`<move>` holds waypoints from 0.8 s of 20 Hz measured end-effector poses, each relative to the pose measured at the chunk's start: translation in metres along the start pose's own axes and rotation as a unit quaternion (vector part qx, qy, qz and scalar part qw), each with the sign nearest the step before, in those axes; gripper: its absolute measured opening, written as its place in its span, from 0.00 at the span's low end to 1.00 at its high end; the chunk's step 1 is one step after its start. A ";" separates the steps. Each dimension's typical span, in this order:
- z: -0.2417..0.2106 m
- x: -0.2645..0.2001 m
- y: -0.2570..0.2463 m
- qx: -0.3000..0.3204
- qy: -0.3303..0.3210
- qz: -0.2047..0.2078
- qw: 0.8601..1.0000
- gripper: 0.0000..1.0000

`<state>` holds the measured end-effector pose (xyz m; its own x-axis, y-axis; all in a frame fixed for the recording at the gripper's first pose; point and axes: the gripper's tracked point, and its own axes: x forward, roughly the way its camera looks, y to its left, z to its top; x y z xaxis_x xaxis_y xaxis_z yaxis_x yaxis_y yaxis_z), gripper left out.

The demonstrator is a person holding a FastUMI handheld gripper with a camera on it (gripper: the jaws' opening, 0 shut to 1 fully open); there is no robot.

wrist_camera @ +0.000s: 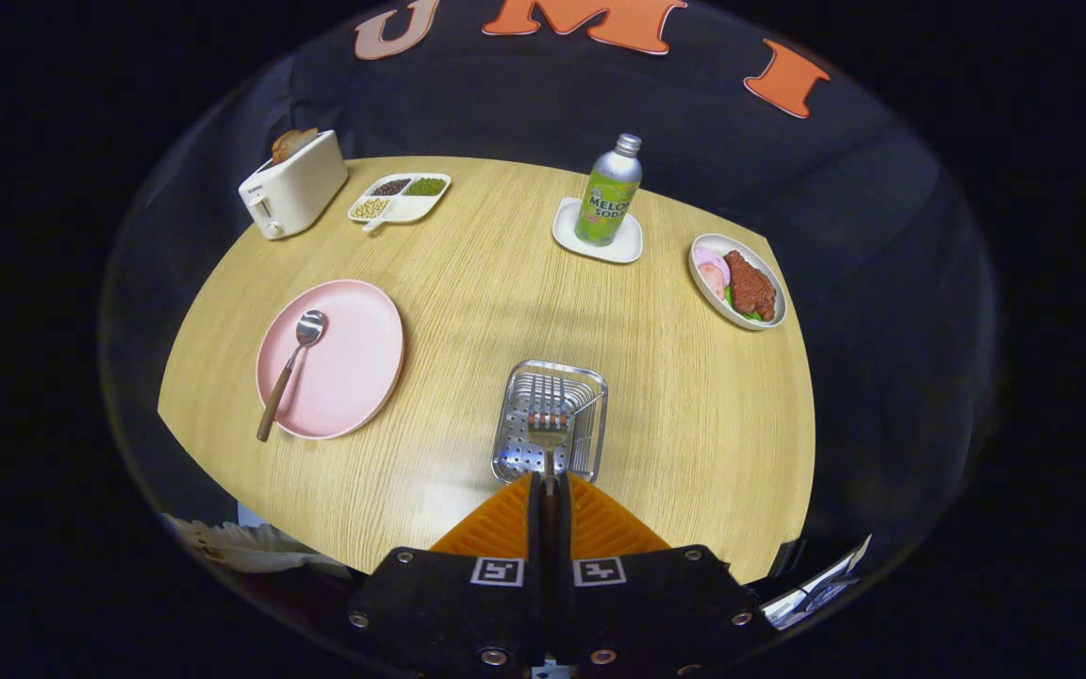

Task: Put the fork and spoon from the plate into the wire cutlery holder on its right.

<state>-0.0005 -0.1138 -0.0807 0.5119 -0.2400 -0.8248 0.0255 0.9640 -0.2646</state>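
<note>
The gripper (550, 483) pinched the fork (548, 436) over the wire cutlery holder (592, 415) at lower centre. The spoon (292, 363) lay on the pink plate (354, 358), centre left; a bottle (609, 193) stood beyond.

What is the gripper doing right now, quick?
Gripper: closed on the fork, holding it over the wire cutlery holder.

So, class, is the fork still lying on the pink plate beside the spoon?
No: the fork is clamped in the gripper above the wire cutlery holder, while the spoon lies alone on the pink plate.
</note>
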 end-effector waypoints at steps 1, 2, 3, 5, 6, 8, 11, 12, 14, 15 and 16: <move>-0.002 0.004 0.001 -0.001 0.011 0.003 1.000 0.05; -0.005 0.007 0.004 0.001 0.025 0.010 1.000 0.05; -0.008 0.010 0.007 0.002 0.038 0.018 0.999 0.05; -0.010 0.017 0.009 -0.001 0.051 0.020 0.999 0.05; -0.009 0.020 0.009 -0.005 0.055 0.019 0.998 0.05; -0.009 0.023 0.016 0.003 0.067 0.034 0.997 0.05; -0.007 0.029 0.016 0.013 0.080 0.036 0.996 0.06; -0.001 0.029 0.016 0.015 0.069 0.034 0.997 0.07; 0.001 0.030 0.008 0.018 0.065 0.021 0.998 0.09; 0.003 0.030 0.006 0.023 0.062 0.019 0.998 0.10; 0.005 0.029 0.003 0.027 0.058 0.016 0.998 0.10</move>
<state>0.0184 -0.1170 -0.1031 0.4099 -0.2182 -0.8856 0.0590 0.9753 -0.2130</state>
